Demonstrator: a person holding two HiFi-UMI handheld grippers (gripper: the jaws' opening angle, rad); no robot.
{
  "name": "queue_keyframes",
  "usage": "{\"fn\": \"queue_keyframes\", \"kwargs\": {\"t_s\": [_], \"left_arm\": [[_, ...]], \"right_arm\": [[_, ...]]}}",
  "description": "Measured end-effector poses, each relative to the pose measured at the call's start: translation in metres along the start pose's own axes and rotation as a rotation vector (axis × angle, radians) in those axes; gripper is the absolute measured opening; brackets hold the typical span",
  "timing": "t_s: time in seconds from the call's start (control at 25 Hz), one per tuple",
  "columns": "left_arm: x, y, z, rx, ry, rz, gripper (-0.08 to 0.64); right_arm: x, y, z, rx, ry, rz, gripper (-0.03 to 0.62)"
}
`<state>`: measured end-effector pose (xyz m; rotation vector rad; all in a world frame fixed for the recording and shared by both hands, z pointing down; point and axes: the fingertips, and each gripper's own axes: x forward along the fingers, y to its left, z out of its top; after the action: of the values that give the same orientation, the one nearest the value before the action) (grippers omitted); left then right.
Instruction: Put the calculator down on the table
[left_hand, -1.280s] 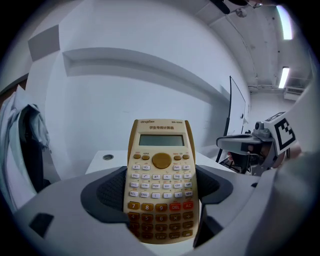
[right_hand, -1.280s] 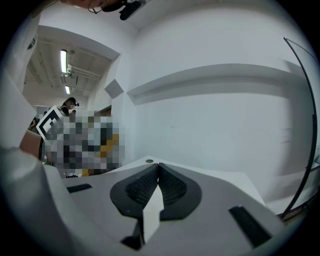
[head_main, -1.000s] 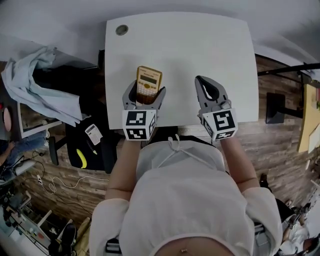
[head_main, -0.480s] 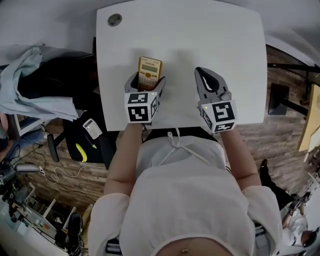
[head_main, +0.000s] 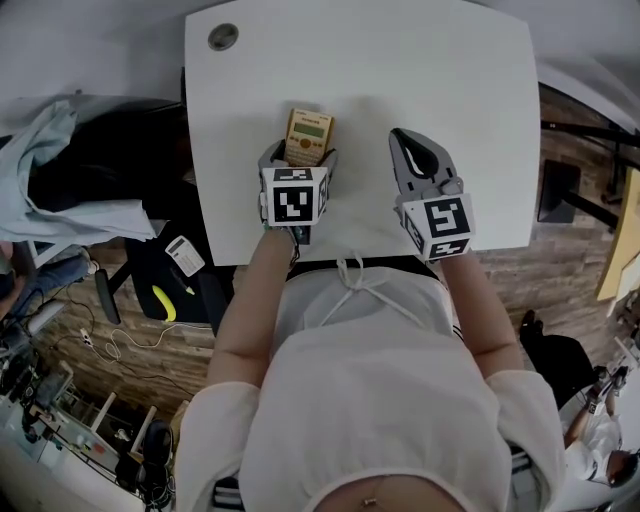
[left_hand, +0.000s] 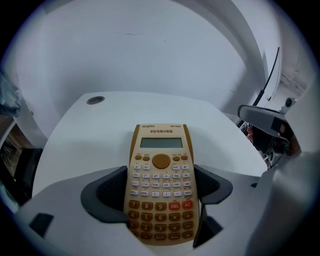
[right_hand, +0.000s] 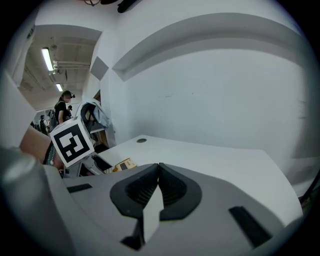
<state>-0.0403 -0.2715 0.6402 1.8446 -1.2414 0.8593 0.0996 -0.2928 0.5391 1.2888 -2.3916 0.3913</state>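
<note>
Your left claw (head_main: 299, 153) was closed on the calculator (left_hand: 161, 182), one jaw pressed against each long edge at the level of its keys. The yellow calculator faced up toward that claw's camera, with its display end pointing away from you and its lowest rows of keys nearest the lens. From your head view it sat over the near left part of the white table (head_main: 420, 70), its display end sticking out past the jaw tips. No view showed whether its underside touched the tabletop.

Your right claw (right_hand: 159, 169) held nothing: its ribbed pads met along a single seam, the jaws fully together. It hovered over the near right part of the table, well apart from the left claw and roughly parallel to it. Its camera caught the marker cube (right_hand: 71, 141) of the left claw off to the side.

A round cable hole (head_main: 222, 37) lay at the far left corner of the table. To the left of the table, a pale cloth (head_main: 50, 165) was draped over dark furniture.
</note>
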Motion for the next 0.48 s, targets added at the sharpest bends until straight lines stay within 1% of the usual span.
{"fn": "queue_keyframes", "kwargs": {"t_s": [0.12, 0.2, 0.36, 0.48], "left_arm": [[0.001, 0.000, -0.002, 0.057, 0.031, 0.018, 0.407], [0.002, 0.000, -0.002, 0.090, 0.037, 0.036, 0.407], [0.003, 0.000, -0.004, 0.115, 0.021, 0.069, 0.407], [0.005, 0.000, -0.005, 0.129, -0.006, 0.086, 0.407]], "right_arm": [[0.000, 0.000, 0.004, 0.002, 0.002, -0.001, 0.003], [-0.001, 0.000, 0.008, -0.001, 0.000, -0.002, 0.003], [-0.002, 0.002, 0.012, -0.004, -0.008, -0.006, 0.003], [-0.004, 0.002, 0.010, -0.005, -0.008, -0.011, 0.003]]}}
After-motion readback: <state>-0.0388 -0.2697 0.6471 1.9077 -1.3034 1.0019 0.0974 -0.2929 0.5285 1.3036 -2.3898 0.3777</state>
